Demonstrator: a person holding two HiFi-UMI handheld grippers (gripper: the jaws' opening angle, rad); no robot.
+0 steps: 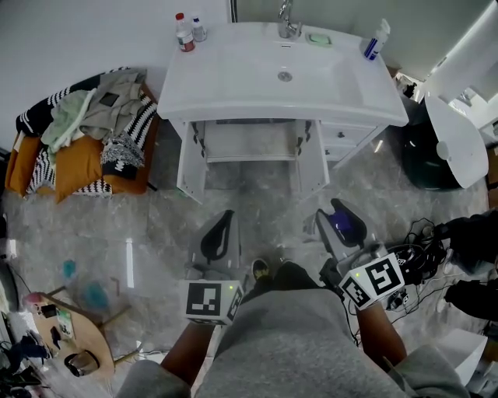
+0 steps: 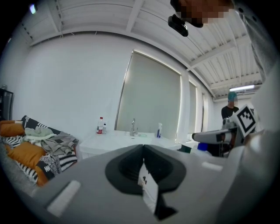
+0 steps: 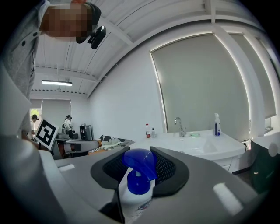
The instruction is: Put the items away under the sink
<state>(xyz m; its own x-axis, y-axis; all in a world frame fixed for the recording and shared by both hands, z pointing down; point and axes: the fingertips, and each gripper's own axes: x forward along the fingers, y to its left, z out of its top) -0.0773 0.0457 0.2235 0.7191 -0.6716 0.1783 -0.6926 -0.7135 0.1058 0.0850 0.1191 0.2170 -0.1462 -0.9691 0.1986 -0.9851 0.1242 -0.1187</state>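
Left tongs (image 1: 220,232) at lower centre of the head view, closed tight on a thin white card-like piece (image 2: 148,186) that sits edge-on between the pads, small dark print on it, can't read it

Right tongs (image 1: 342,218) just right of them, part-way closed and gripping a white bottle (image 3: 136,203) with a blue pump head (image 3: 139,164), the head poking up between the jaws

Both tongs point at the white sink cabinet (image 1: 249,144) in the upper centre; its 2 doors stand open and both tongs are well short of it

On the counter (image 1: 233,78): red-capped bottle (image 1: 184,33) and a small bottle (image 1: 199,29) at its upper left corner, tap (image 1: 288,23) and green soap dish (image 1: 318,38) at the back, spray bottle (image 1: 375,40) at upper right

Clothes pile (image 1: 93,124) at left of the cabinet, on something orange
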